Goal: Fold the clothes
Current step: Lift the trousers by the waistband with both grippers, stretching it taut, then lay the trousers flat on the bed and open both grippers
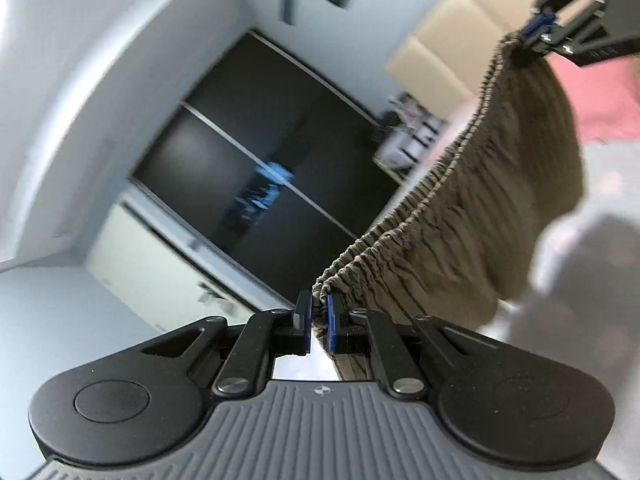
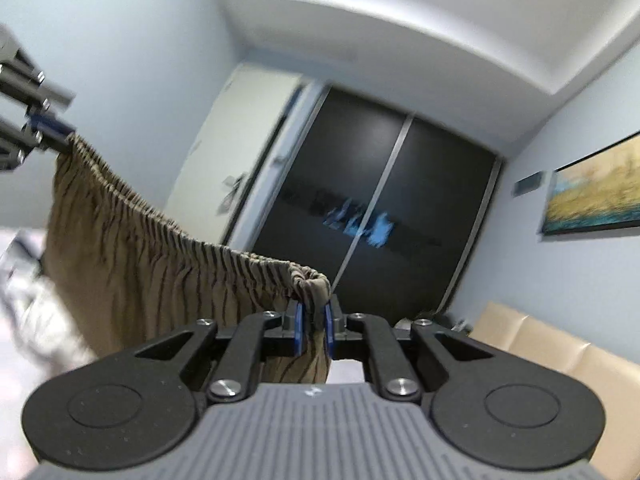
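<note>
The garment [image 1: 480,208] is an olive-brown piece with an elastic, gathered waistband [image 1: 420,196] and dark creases running down from it. It hangs in the air, stretched by the waistband between the two grippers, clear of any surface that can be seen.

Left gripper [image 1: 319,326]: jaws nearly closed, blue pads pressed on one end of the waistband. Cloth is bunched between the pads and drops below them on the right side. In the right wrist view this gripper [image 2: 54,134] appears at the far left edge, with the cloth falling from its tip.

Right gripper [image 2: 313,328]: jaws nearly closed, blue pads pinching the other end of the waistband. A fold of cloth loops over the top of the pads and hangs down between the fingers. In the left wrist view this gripper [image 1: 536,36] sits at the upper right, gripping the far corner of the band.

The waistband sags a little in its run between the two holds; it is not pulled flat. The body of the garment hangs below it as a loose sheet.

Surroundings: a dark sliding wardrobe [image 2: 384,208] stands on the far wall, a pale door [image 2: 236,152] to its left. A framed picture [image 2: 596,188] hangs on the right wall, above a beige padded headboard [image 2: 552,352]. Both views are blurred.
</note>
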